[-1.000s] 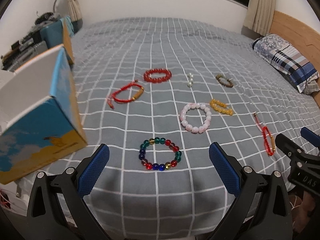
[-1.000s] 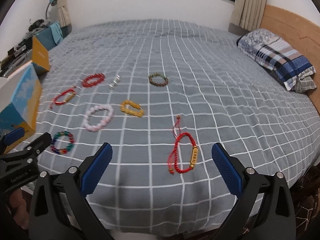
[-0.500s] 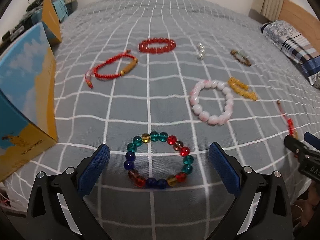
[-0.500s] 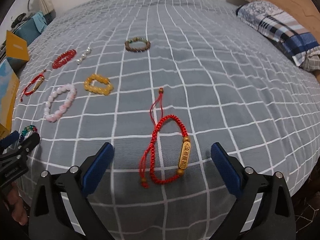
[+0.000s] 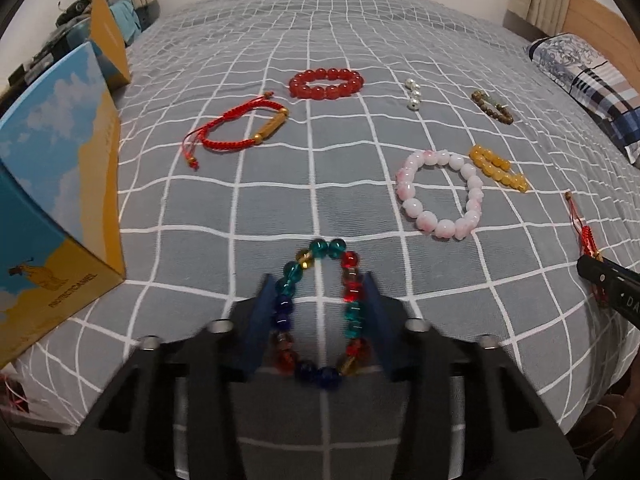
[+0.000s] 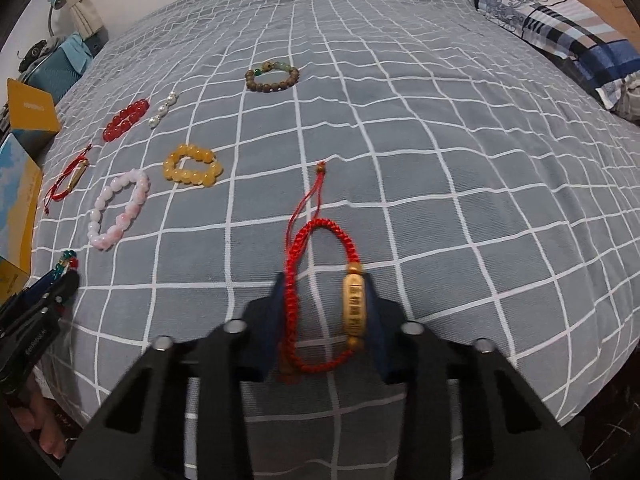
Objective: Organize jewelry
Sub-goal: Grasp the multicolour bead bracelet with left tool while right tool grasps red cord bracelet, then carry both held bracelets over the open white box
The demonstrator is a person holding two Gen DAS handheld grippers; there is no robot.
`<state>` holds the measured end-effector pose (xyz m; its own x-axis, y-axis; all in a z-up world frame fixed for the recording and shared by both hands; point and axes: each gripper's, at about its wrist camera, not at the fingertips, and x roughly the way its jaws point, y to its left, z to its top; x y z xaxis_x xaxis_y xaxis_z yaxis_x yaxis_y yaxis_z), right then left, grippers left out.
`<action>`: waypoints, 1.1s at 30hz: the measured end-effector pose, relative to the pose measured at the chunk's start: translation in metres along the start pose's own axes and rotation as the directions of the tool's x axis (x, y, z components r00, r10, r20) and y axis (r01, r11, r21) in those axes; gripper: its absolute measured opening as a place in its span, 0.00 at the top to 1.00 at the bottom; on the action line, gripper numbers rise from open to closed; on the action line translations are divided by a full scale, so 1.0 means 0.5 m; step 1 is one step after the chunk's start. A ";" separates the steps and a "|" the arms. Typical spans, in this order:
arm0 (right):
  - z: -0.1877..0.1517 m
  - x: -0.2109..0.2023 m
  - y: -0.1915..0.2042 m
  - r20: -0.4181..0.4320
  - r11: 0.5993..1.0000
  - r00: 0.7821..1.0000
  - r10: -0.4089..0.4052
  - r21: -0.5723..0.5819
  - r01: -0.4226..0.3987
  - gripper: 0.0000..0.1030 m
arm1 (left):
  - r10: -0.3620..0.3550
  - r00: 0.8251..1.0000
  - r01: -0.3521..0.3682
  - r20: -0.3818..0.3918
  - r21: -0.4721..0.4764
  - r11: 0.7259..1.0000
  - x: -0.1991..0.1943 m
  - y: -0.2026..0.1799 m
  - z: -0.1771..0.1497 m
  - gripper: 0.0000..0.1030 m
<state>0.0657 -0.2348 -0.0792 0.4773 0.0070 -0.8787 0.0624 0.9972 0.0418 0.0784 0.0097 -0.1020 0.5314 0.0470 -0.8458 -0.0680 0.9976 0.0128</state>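
**Both grippers closed around bracelets on the bed**

Left wrist view: your left gripper is clenched on the multicolour bead bracelet, blue pads pressing its two sides so the ring is squeezed into a tall oval on the grey checked bedspread. Ahead lie the pink bead bracelet, yellow bead bracelet, red bead bracelet, a red cord bracelet with gold tube, pearl beads and the brown bead bracelet, all apart from one another. A blue-and-yellow box stands at left.

Right wrist view: your right gripper grips the red cord bracelet with gold charm, which lies on the bedspread near its front edge; the cord tails trail away from you. A patterned pillow sits far right.
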 end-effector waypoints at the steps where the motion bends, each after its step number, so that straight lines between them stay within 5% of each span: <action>1: 0.000 -0.001 -0.001 0.002 1.000 1.000 -0.002 0.002 0.002 0.79 | -0.004 1.000 0.004 0.005 -0.006 1.000 -0.004 0.005 -0.001 0.80; 5: 0.000 -0.013 0.002 0.031 1.000 1.000 -0.003 0.001 0.003 0.87 | -0.030 0.999 0.030 0.026 -0.016 0.999 -0.016 0.015 -0.001 0.83; 6: 0.000 -0.016 0.003 0.038 1.000 0.999 -0.004 -0.002 0.004 0.87 | -0.030 0.999 0.030 0.028 -0.015 0.999 -0.018 0.013 0.000 0.91; 33: 0.010 -0.100 0.026 0.264 0.999 0.964 -0.022 -0.023 0.029 0.88 | -0.102 0.977 0.107 0.190 -0.021 0.994 -0.096 -0.010 0.026 0.91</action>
<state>0.0469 -0.2227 -0.0324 0.6903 -0.0348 -0.7227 0.0560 0.9984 0.0055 0.0642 0.0033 -0.0542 0.6861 -0.0458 -0.7261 -0.0280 0.9956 -0.0892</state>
